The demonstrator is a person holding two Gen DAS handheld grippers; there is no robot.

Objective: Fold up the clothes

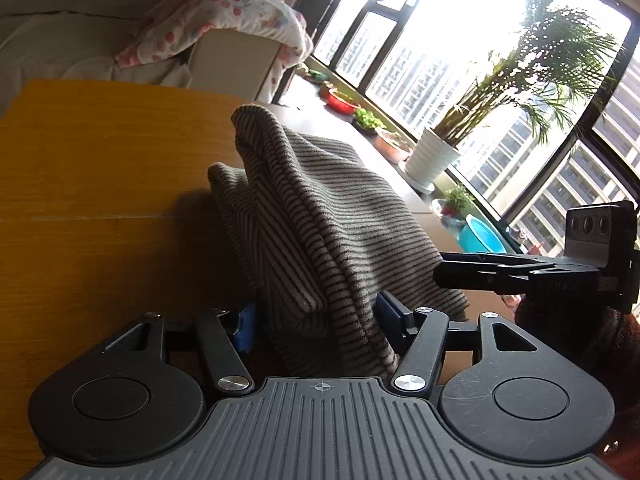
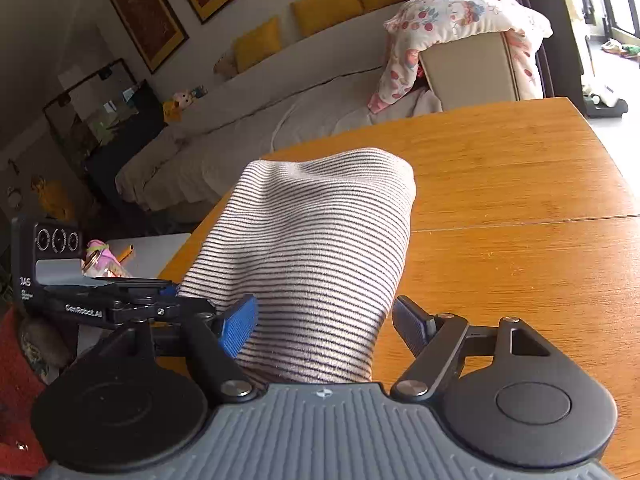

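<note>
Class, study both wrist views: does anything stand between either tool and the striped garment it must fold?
Nothing visible does. The striped garment already lies between the fingers of the left tool and the right tool, above the wooden table.

Both left tongs (image 1: pixel 316 316) and right tongs (image 2: pixel 324 320) stand spread apart, seemingly gripping nothing.

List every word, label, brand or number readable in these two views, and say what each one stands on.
"GenRobot.AI": white lettering on the black body of the left gripper, seen in the right wrist view.
"AS", with tiny print below: on the side of that gripper's camera block; the start is cut off and the small print is too blurred to read.
Right gripper in the left wrist view: faint marks, unreadable.
Striped garment, wooden table: no text.
</note>
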